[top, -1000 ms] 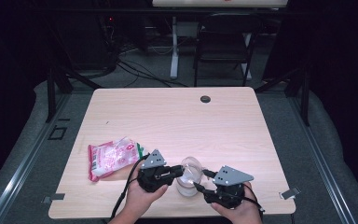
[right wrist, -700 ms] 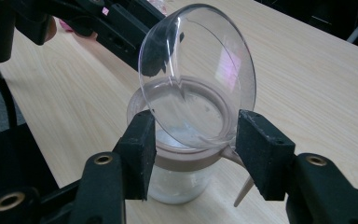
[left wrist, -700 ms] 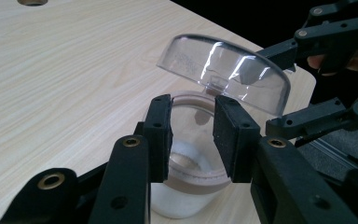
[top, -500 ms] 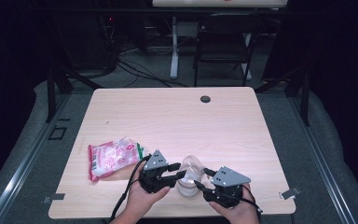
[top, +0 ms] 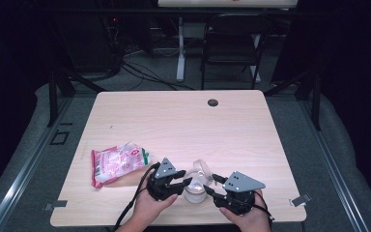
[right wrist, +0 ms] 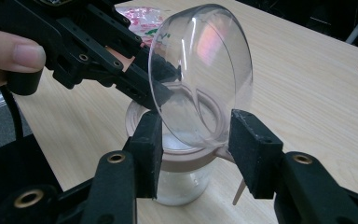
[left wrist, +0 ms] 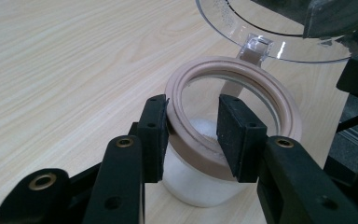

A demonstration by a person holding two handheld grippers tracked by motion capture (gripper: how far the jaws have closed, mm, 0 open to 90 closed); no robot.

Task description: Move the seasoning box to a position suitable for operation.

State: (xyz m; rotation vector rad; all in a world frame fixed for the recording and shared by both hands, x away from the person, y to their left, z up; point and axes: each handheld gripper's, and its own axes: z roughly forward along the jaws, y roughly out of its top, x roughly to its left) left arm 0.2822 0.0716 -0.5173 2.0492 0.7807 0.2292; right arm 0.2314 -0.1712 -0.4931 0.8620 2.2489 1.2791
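While the jar [top: 194, 189] stands upright near the front edge of the table [top: 183, 121], its long axis runs straight up and its mouth faces the ceiling; I see white contents settled in its bottom. One clear lid [right wrist: 200, 74] is swung open on a hinge at the rim, standing tilted on edge so that its hollow side faces my right gripper [top: 211, 186]. A pinkish-tan ring [left wrist: 235, 100] circles the mouth.

My left gripper [left wrist: 193, 133] comes at the jar from the left in the high view. Its jaws straddle the near part of the ring, one pad outside the rim and one inside the mouth; the outer pad sits against the ring, the inner one stands just clear, so I read them as partly open and not clamped. They have just been opening.

My right gripper's jaws stand wide on either side of the lid and jar; they have just been closing, with the lid between them, and I cannot tell whether the pads touch it.

Counting: one jar, one lid, two grippers, and one pink-and-white packet [top: 117, 163] lying flat to the jar's left, well apart from it.
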